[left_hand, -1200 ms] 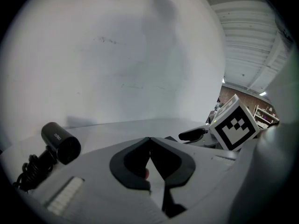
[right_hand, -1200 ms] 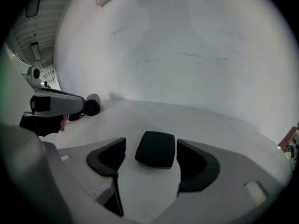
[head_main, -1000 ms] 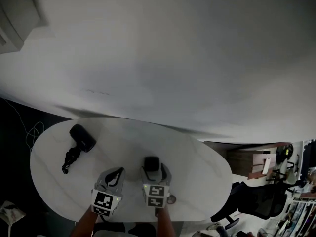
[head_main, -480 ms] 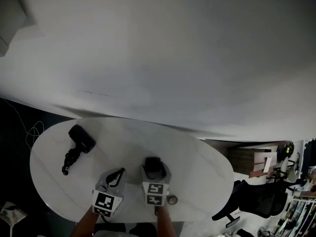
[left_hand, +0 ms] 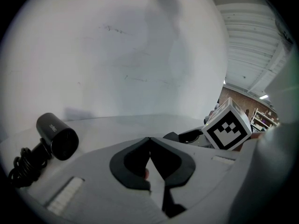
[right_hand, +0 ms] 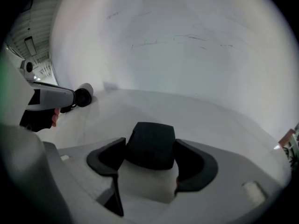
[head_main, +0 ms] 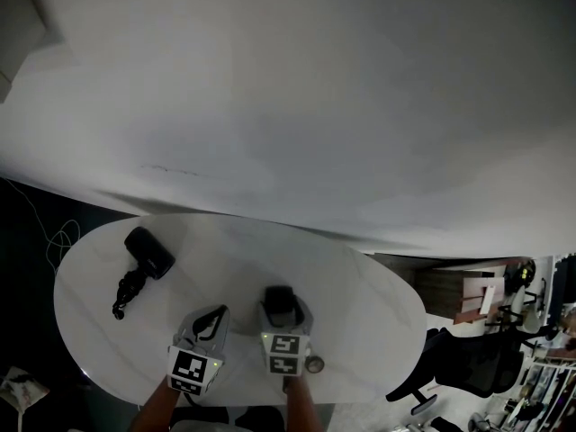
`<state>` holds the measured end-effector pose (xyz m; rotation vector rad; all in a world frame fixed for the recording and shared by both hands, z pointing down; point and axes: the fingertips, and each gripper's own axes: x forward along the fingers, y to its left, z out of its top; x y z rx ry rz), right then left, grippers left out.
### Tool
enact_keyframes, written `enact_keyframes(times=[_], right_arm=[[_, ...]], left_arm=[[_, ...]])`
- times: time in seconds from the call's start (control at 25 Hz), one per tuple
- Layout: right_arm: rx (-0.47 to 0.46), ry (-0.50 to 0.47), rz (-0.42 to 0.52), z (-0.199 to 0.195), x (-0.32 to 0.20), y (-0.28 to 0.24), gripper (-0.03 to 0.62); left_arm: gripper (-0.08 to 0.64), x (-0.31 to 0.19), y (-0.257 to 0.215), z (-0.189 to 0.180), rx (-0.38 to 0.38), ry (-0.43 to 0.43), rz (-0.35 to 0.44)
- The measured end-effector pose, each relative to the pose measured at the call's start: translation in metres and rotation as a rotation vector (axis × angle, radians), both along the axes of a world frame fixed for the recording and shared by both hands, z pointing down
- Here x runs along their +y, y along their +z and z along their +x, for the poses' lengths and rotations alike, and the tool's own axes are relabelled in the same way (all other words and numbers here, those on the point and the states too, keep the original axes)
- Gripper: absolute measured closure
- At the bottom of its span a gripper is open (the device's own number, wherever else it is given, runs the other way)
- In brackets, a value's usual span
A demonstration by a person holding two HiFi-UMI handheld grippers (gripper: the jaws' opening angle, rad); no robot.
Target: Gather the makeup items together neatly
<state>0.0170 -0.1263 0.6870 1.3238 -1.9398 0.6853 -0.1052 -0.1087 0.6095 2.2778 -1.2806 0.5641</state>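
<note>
On the white oval table point(head_main: 364, 309) my right gripper point(head_main: 278, 302) is shut on a white bottle with a black cap point(right_hand: 150, 146), which stands between its dark pads. My left gripper point(head_main: 217, 312) hovers just left of it, jaws together, with nothing seen between them point(left_hand: 149, 143). A black cylindrical item point(head_main: 150, 251) with a bundled black cord point(head_main: 126, 291) lies at the table's left, apart from both grippers; it also shows in the left gripper view point(left_hand: 58, 136). A small round item point(head_main: 313, 364) lies on the table by the right gripper's body.
A pale wall rises behind the table. The dark floor with a thin white cable point(head_main: 54, 237) lies to the left. A black office chair point(head_main: 472, 363) and shelving stand off to the right, beyond the table's edge.
</note>
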Motion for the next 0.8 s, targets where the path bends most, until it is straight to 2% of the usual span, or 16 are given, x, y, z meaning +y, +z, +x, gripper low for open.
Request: enact_keyframes(times=[0.36,0.8], right_arm=[[-0.015,-0.018,0.006,-0.002,0.001,-0.008,0.261],[-0.036,-0.004,0.089,0.014,0.007,-0.053,0.261]], left_arm=[[0.549,0.001,-0.007,-0.001,0.000,-0.012,0.018],[0.549,0.013,-0.038,0.013,-0.003,-0.002,0.090]])
